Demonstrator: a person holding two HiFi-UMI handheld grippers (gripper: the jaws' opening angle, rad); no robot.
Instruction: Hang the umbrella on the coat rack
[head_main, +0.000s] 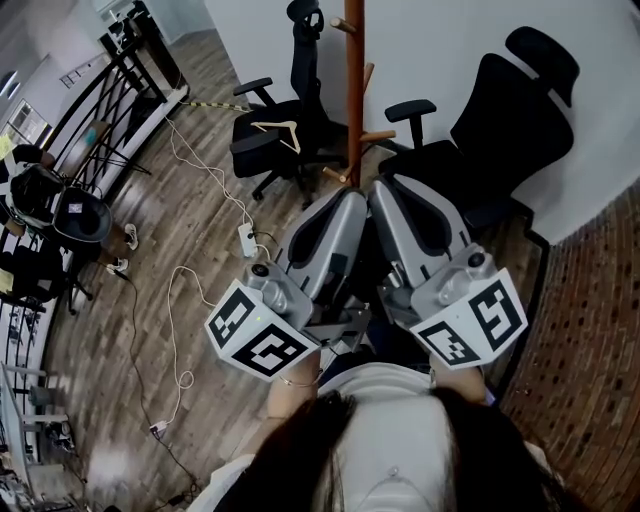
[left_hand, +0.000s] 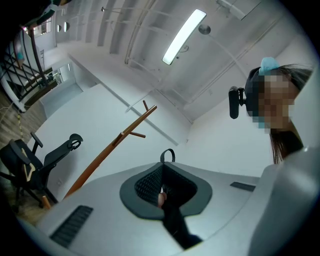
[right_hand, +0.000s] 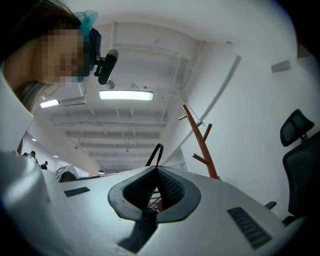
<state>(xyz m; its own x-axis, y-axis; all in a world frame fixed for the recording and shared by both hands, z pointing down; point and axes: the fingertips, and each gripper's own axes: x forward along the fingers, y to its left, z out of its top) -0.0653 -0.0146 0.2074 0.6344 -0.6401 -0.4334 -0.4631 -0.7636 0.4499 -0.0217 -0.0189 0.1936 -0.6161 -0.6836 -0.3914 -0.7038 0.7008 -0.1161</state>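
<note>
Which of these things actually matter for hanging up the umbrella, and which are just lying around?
For the job: left gripper, right gripper, umbrella strap pinched by both, coat rack.
Just lying about: office chairs, wooden hanger, power strip.

Smooth wooden coat rack (head_main: 354, 90), plank floor (head_main: 150, 220) (matt wood), cloth chair (head_main: 520, 120)

Wood-plank floor (head_main: 190, 150), black office chairs (head_main: 520, 110) by white wall (head_main: 440, 40), perhaps brick paving (head_main: 590, 300) rightward.

Two black office chairs (head_main: 512, 115), wooden hanger (head_main: 272, 125) on the smaller, power strip (head_main: 246, 240) on plank floor (head_main: 150, 230).
</note>
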